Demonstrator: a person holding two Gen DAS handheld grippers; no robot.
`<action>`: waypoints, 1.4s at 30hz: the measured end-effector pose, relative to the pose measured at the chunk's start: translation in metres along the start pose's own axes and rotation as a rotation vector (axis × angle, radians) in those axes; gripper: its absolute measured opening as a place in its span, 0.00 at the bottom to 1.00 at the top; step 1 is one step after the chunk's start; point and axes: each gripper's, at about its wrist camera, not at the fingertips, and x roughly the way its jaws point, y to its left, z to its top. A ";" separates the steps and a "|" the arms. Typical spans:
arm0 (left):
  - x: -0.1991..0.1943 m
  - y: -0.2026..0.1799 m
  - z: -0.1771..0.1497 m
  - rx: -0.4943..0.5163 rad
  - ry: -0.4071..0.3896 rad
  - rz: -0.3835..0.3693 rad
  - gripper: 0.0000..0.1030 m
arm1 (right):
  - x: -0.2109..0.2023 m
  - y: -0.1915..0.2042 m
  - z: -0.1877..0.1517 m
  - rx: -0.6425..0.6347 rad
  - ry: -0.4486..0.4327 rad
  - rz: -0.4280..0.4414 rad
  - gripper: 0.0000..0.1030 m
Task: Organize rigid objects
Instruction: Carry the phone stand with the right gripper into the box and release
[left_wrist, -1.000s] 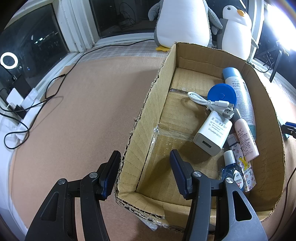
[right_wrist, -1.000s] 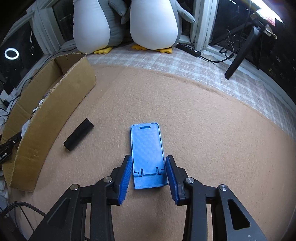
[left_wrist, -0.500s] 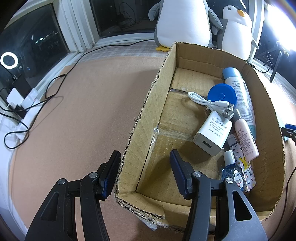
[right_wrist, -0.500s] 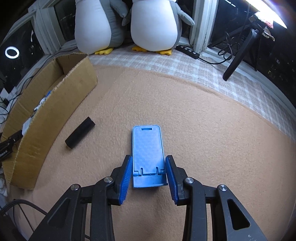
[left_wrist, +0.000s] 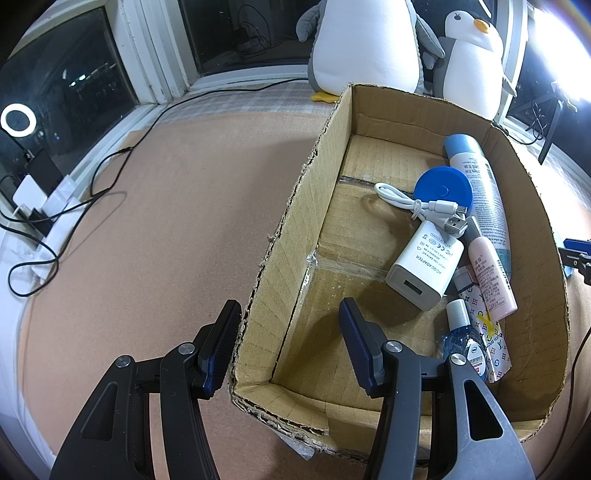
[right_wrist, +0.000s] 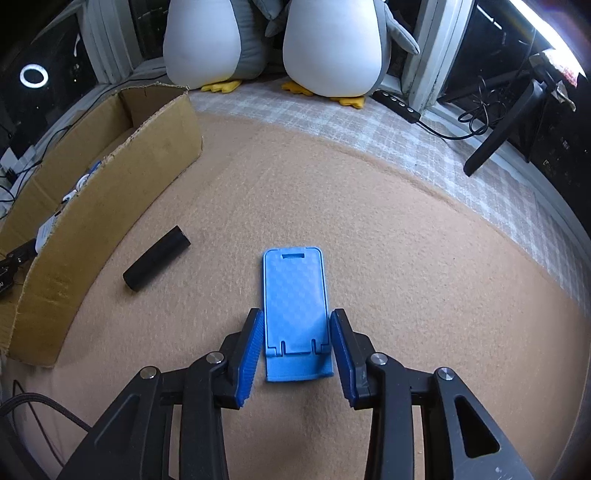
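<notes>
While the right gripper (right_wrist: 297, 349) is hovering low over the tan felt mat (right_wrist: 424, 266), its blue-padded fingers are standing apart on either side of the blue phone stand (right_wrist: 295, 299), close to its edges but with a thin gap on each side, so nothing is clamped. That stand is lying flat on the mat, a light blue plastic slab with a woven-looking texture, a slot at its far end and a folded foot at the near end between the fingers. A black cylinder (right_wrist: 157, 258) is lying on the mat to the left, between the stand and the outer wall of the cardboard box (right_wrist: 110, 195); it is well apart from the stand and nothing is blocking the fingers.

The left gripper (left_wrist: 288, 343) is sitting wide apart and holding nothing, straddling the box's left wall near the near corner, one finger outside and one inside. Inside the box (left_wrist: 295, 229), a white charger (left_wrist: 424, 271), a white USB cable (left_wrist: 417, 203), a blue round disc (left_wrist: 443, 190), a spray can (left_wrist: 480, 192), a pink tube (left_wrist: 489, 275) and a small blue bottle (left_wrist: 461, 336) are crowding the right side. Two plush penguins (right_wrist: 332, 44) are sitting by the window behind.

Compared with a second ago, the right gripper is staying around the stand, which is showing slightly farther ahead; the left view is looking unchanged.
</notes>
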 end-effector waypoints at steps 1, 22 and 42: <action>0.000 0.000 0.000 0.000 0.000 0.000 0.52 | 0.000 0.000 0.001 0.000 -0.002 0.002 0.32; 0.001 -0.001 0.000 -0.005 -0.002 -0.004 0.52 | -0.061 0.050 0.045 -0.002 -0.187 0.127 0.32; 0.001 -0.002 0.000 -0.013 -0.002 -0.009 0.52 | -0.031 0.133 0.095 -0.083 -0.160 0.202 0.32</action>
